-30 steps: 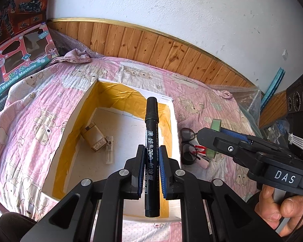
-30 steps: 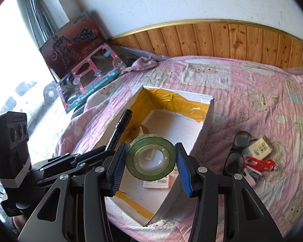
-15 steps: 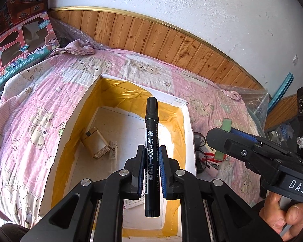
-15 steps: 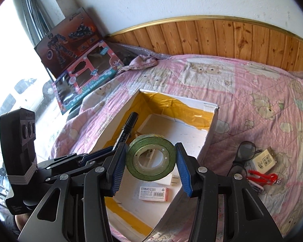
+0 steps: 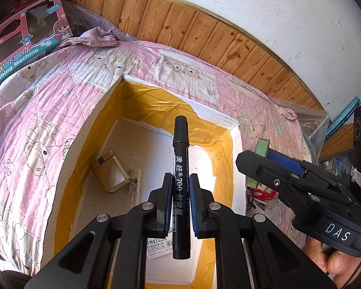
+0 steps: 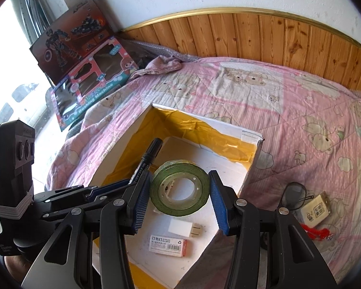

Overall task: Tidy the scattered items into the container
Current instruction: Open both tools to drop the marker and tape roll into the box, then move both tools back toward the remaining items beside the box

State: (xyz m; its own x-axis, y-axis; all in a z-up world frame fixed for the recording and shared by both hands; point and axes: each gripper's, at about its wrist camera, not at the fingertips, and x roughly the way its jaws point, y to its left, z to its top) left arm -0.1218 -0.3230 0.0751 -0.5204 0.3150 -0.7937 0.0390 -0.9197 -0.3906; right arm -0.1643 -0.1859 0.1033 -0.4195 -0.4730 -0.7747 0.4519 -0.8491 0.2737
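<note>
Your left gripper (image 5: 180,207) pinches a marker (image 5: 180,168) upright over the box (image 5: 235,144); your right gripper (image 6: 179,202) clamps a tape roll (image 6: 179,187) above it too. Inside the box lie a staples pack (image 6: 168,242), a plug (image 6: 183,227) and a tan carton (image 5: 110,171). Beyond the right wall, glasses (image 6: 294,195) and a charm (image 6: 315,210) rest on the quilt (image 6: 288,120).

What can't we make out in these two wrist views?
- Left wrist: staples box mostly hidden behind the left gripper holding the marker.
- Left wrist: tape roll shows only an edge; the right gripper's body covers it.
- Left wrist: items right of the box are cut off by its wall.
- Right wrist: glasses partly hidden behind the right gripper.
</note>
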